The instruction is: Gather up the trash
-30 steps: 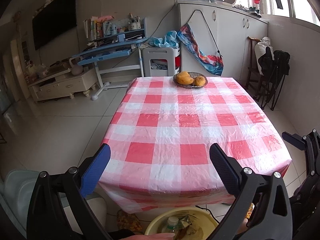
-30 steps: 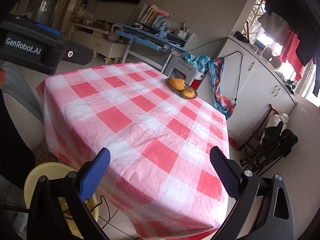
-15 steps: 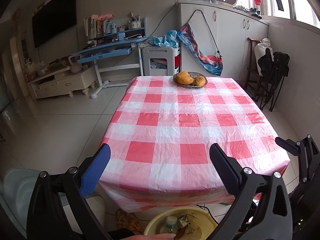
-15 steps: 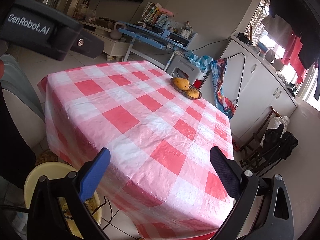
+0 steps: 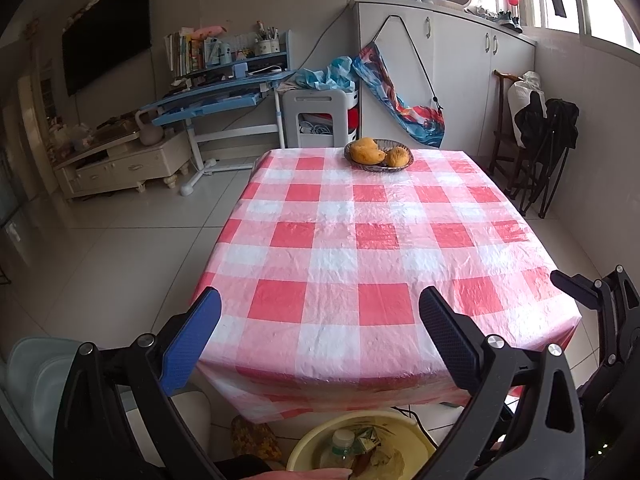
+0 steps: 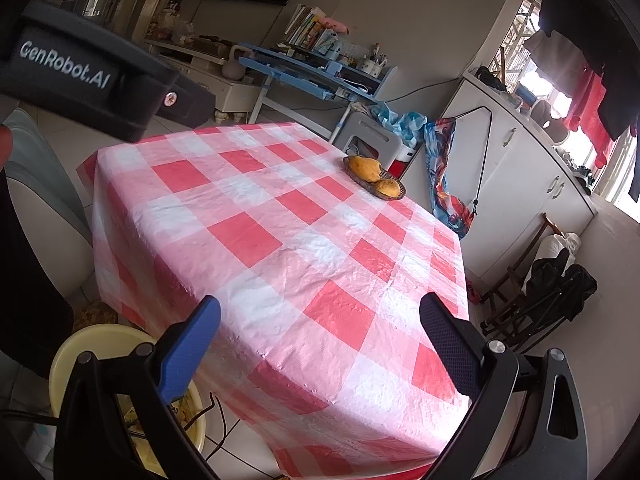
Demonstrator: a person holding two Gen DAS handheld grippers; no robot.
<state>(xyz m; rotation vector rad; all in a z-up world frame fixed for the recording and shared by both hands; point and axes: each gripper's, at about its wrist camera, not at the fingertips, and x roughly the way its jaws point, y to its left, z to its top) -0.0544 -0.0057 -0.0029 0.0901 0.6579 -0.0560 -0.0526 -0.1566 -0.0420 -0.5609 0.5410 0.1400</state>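
A yellow basin [image 5: 316, 446] sits on the floor under the table's near edge, holding a plastic bottle [image 5: 340, 442], a small carton and crumpled scraps. The basin's rim [image 6: 80, 344] also shows at the lower left of the right wrist view. My left gripper [image 5: 320, 316] hovers open above the near edge of the red-and-white checked tablecloth [image 5: 372, 240], with nothing between its fingers. My right gripper [image 6: 320, 328] is open too, over the table's near right corner, and its black frame [image 5: 600, 304] shows at the right of the left wrist view.
A woven dish with mangoes [image 5: 378, 154] stands at the table's far edge. A pale chair [image 5: 36, 384] is at the near left, folded black chairs [image 5: 544, 152] by the right wall, a blue desk [image 5: 224, 96] and white cabinets [image 5: 452, 68] beyond.
Both grippers stay open. The right gripper has drifted slightly back and lower at the table's right corner; its view swung a little to the right. The left view has barely shifted.
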